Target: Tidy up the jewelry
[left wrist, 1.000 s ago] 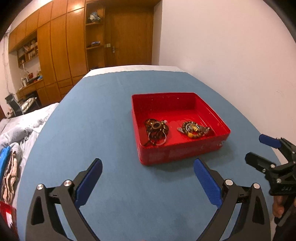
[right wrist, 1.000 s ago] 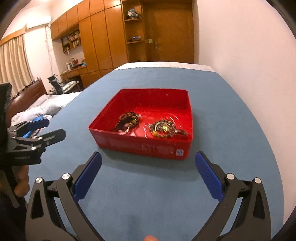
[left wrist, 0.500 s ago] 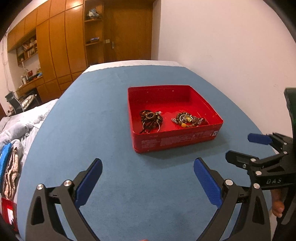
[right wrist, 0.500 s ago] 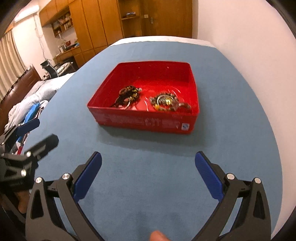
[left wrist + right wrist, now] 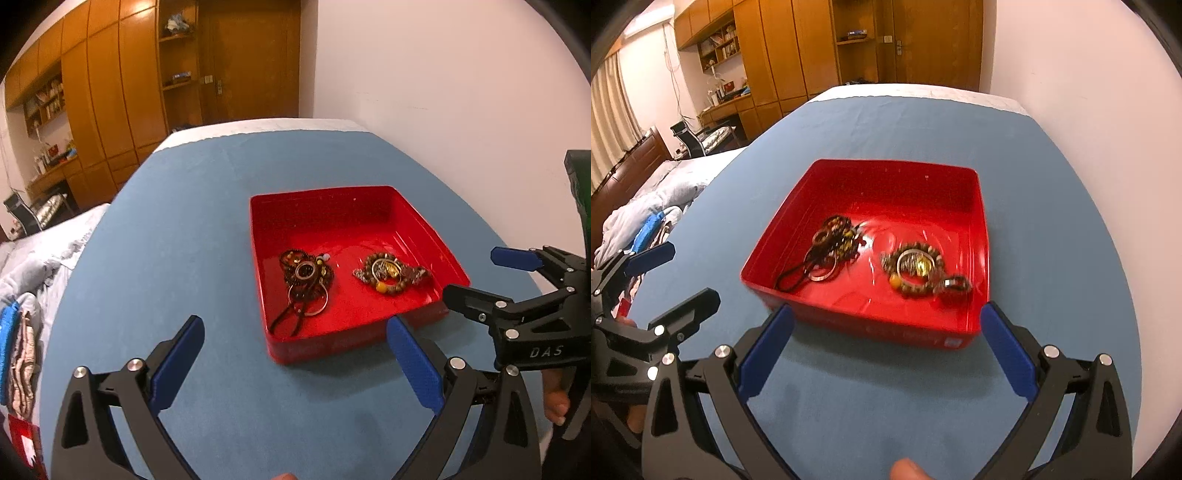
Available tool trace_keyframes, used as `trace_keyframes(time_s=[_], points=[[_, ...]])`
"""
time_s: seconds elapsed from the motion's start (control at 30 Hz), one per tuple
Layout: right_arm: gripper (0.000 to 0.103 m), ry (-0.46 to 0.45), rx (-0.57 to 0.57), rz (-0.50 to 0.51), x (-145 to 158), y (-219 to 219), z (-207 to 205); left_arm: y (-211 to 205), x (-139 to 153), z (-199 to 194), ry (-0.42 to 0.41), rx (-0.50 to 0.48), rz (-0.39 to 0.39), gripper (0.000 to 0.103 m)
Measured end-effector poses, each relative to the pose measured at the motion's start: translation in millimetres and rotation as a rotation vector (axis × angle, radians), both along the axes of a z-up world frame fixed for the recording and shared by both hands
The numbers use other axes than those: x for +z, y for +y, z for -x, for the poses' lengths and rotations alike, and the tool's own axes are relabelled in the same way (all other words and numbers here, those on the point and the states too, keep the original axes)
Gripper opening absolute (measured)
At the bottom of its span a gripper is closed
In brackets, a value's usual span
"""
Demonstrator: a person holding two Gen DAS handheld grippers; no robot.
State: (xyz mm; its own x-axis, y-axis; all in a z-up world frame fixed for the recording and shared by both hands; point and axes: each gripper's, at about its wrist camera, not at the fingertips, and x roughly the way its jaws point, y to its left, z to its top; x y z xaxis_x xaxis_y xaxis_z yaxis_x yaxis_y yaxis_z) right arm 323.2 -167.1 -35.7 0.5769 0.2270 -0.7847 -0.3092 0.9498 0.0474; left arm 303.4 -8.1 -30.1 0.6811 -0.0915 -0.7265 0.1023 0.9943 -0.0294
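- The jewelry is being kept in a red tray (image 5: 975, 206) on the blue tabletop (image 5: 1052, 184), in two separate heaps near its front wall, which looks like a sorted arrangement.
- A dark beaded bundle with rings (image 5: 831, 254) is lying at the left, its cord trailing toward the front corner; a brown bead bracelet with a gold-centred ring (image 5: 918, 269) is lying at the right.
- The right gripper (image 5: 882, 343) is being held wide open and empty just before the tray's front wall, probably to reach in over it.
- The left gripper (image 5: 295, 354) is likewise being held wide open, carrying nothing, just short of the tray's near left corner.
- Each gripper is being seen beside the other; crowding at the tray is judged possible.
- Rumpled bedding (image 5: 33, 266) and wooden wardrobes (image 5: 110, 92) are being seen beyond the table, well apart.
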Motion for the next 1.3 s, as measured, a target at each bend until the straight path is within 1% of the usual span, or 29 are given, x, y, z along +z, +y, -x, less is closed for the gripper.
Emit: trace_keyframes(time_s=[0.07,0.2,0.3,0.47,0.53,0.63,0.8,1.1,1.3], points=[[0.100,-0.005,-0.003,-0.013,0.9,-0.3,-9.7,1.7,-0.4,-8.1,0.008,-0.006,0.016,0.099],[0.100,-0.007,-0.023,-0.030,-2.0,-2.8,-24.5,3.6,-1.0,-22.1,0.004,0.004,0.016,0.099],[0.100,-0.004,-0.021,-0.035,-5.9,-3.5,-25.7,7.0,-1.3,-27.8,-0.001,0.004,0.034,0.099],[0.100,-0.012,0.006,-0.013,-9.0,1.3,-17.3,15.4,-3.5,-29.0,-0.005,0.018,0.079,0.099],[0.100,-0.011,0.008,-0.006,-10.5,3.1,-16.2,16.9,-3.2,-28.5,0.000,0.021,0.072,0.099],[0.100,-0.007,0.009,0.009,-14.4,5.4,-16.1,13.9,-1.6,-27.1,-0.014,0.033,0.040,0.099],[0.100,-0.004,0.001,0.010,-18.1,4.9,-17.5,4.8,-6.8,-28.5,-0.002,0.016,0.006,0.099],[0.100,-0.008,-0.028,-0.004,-17.7,-3.6,-19.0,2.3,-9.7,-29.0,0.003,0.016,0.003,0.099],[0.100,-0.008,-0.025,0.001,-18.8,-1.7,-19.1,4.0,-9.0,-29.5,0.003,0.019,0.004,0.099]])
